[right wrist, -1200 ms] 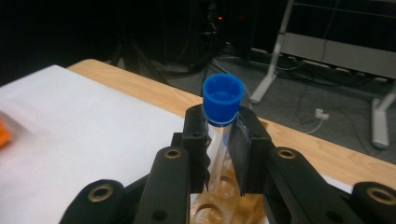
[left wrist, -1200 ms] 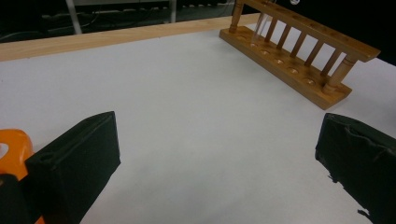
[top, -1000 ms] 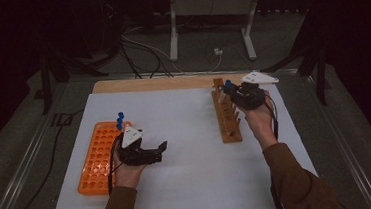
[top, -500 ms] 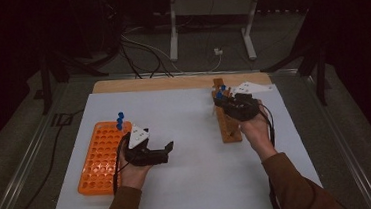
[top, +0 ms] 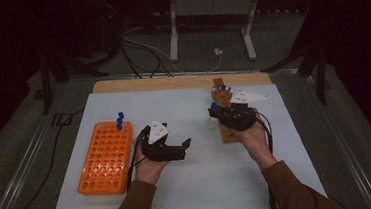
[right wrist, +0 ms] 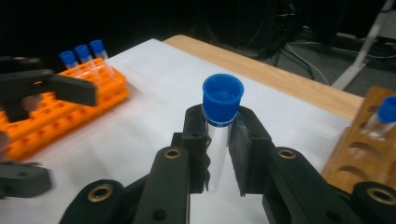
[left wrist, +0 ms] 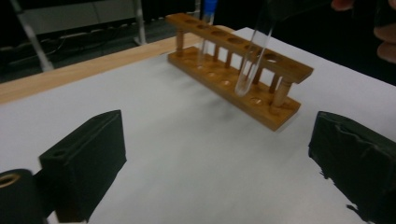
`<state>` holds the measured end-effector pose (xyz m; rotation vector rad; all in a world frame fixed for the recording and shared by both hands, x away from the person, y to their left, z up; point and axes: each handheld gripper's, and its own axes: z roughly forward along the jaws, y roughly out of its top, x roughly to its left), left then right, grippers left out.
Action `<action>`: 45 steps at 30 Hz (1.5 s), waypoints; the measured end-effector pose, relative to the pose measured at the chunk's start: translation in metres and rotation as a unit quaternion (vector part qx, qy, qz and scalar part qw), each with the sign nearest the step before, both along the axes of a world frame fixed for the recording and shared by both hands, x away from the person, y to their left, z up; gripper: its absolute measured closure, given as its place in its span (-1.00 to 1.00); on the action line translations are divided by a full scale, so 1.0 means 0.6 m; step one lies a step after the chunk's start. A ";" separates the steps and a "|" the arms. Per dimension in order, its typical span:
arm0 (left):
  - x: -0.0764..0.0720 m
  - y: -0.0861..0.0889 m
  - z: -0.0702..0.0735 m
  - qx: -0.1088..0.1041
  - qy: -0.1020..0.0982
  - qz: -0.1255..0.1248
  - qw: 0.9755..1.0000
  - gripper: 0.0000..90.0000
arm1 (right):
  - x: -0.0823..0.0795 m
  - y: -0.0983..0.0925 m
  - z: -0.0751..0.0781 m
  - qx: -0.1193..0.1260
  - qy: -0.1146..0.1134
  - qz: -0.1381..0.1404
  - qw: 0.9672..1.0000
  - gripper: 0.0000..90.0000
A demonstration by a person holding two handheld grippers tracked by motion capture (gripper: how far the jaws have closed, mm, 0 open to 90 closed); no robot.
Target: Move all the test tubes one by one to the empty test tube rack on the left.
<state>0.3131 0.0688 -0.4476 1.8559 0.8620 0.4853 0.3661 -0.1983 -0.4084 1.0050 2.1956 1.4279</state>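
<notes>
Right hand-held gripper (right wrist: 219, 154) clamping tube (right wrist: 219, 135), wooden rack (right wrist: 369, 149) beside

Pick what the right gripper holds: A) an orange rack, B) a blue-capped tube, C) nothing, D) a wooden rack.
B: in the right gripper view the right gripper is shut on a clear tube with a blue cap, while the wooden rack stands apart beside it.

Lab, test-tube racks (top: 105, 157), dark rig room
</notes>
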 end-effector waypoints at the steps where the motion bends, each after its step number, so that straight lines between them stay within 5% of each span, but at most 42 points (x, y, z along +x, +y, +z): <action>1: 0.001 -0.007 0.001 0.001 -0.002 -0.003 1.000 -0.86 | -0.002 0.002 -0.001 0.001 0.002 0.004 1.000 0.71; 9: 0.010 -0.055 0.000 0.013 -0.015 -0.015 1.000 -0.57 | -0.022 0.020 -0.009 0.004 0.013 0.025 1.000 0.71; 22: 0.011 -0.086 -0.005 0.029 -0.037 -0.015 0.999 0.35 | -0.041 0.039 -0.010 0.003 0.017 0.050 0.999 0.71; 31: 0.008 -0.090 -0.007 0.041 -0.046 -0.025 0.998 0.71 | -0.044 0.045 -0.012 0.001 0.020 0.055 0.998 0.71; 36: 0.008 -0.090 -0.008 0.050 -0.047 -0.030 0.997 0.74 | -0.042 0.044 -0.014 -0.001 0.023 0.060 0.998 0.68; 45: 0.018 -0.067 -0.012 0.031 -0.025 -0.005 0.999 0.74 | -0.039 0.020 -0.008 0.021 0.020 0.060 0.998 -0.05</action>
